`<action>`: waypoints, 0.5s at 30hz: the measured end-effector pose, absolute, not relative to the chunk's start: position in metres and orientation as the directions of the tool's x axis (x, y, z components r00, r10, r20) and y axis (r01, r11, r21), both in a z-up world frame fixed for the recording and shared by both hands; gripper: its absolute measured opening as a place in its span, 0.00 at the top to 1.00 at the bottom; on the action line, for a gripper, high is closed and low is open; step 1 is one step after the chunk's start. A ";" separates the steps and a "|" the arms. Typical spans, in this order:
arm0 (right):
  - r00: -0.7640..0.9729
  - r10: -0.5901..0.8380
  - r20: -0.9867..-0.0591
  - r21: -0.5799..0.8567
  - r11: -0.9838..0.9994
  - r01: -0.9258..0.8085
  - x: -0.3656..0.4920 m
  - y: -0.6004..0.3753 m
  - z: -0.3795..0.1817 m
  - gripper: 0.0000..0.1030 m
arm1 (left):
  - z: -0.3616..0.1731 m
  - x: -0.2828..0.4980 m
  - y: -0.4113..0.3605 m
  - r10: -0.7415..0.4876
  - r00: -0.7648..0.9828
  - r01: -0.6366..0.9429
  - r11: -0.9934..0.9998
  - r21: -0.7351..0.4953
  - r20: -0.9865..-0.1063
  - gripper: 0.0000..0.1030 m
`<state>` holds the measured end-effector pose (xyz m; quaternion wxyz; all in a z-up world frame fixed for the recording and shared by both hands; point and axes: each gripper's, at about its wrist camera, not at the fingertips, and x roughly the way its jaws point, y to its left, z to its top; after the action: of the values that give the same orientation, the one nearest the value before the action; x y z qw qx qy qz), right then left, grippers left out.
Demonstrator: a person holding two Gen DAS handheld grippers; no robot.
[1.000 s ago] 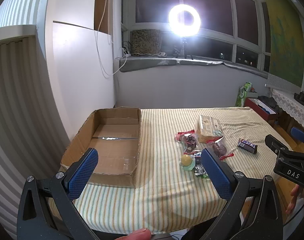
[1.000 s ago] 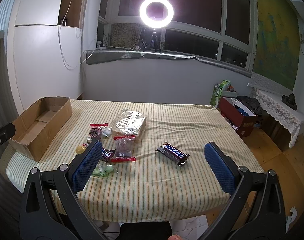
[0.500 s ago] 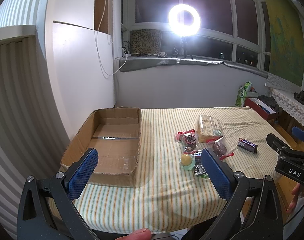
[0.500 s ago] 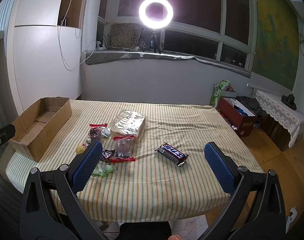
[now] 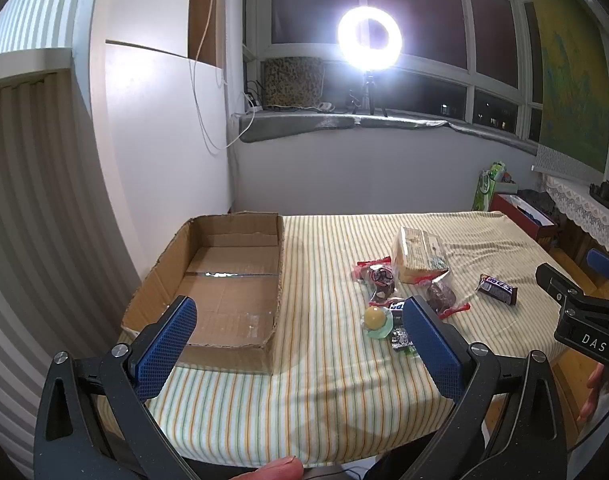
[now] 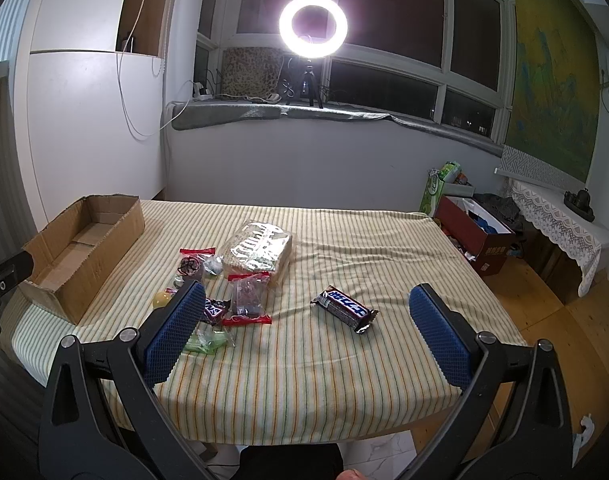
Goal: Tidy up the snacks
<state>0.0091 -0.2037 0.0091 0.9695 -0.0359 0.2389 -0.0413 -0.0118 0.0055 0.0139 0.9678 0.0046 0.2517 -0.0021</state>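
Snacks (image 6: 240, 276) beside the empty box (image 5: 224, 280) look light and crinkly; both spread, empty grippers, left gripper (image 5: 300, 340) and right gripper (image 6: 308, 328), should pinch wrapper middles.

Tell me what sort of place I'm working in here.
Most likely a room in a home, perhaps an enclosed balcony: a table under a striped cloth, a long windowsill carrying a ring light, and a lace-covered side shelf.
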 end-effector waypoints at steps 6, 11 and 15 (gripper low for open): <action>0.878 -0.096 -0.468 -0.088 0.994 0.061 0.011 -0.205 0.006 0.00 | 0.013 -0.011 0.005 -0.001 0.872 0.007 1.000 0.010 -0.490 0.01; 0.860 -0.098 -0.502 -0.083 0.994 0.065 0.014 -0.209 -0.011 0.00 | -0.001 -0.006 0.000 -0.005 0.857 0.013 1.000 0.012 -0.515 0.01; 0.830 -0.100 -0.549 -0.080 0.995 0.066 0.018 -0.214 -0.038 0.00 | -0.024 -0.004 -0.005 -0.018 0.835 0.027 1.000 0.009 -0.550 0.01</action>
<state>0.0177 -0.2136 -0.0376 0.9561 -0.0290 0.2884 -0.0434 -0.0043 -0.0054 -0.0242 0.9579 0.0082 0.2869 -0.0118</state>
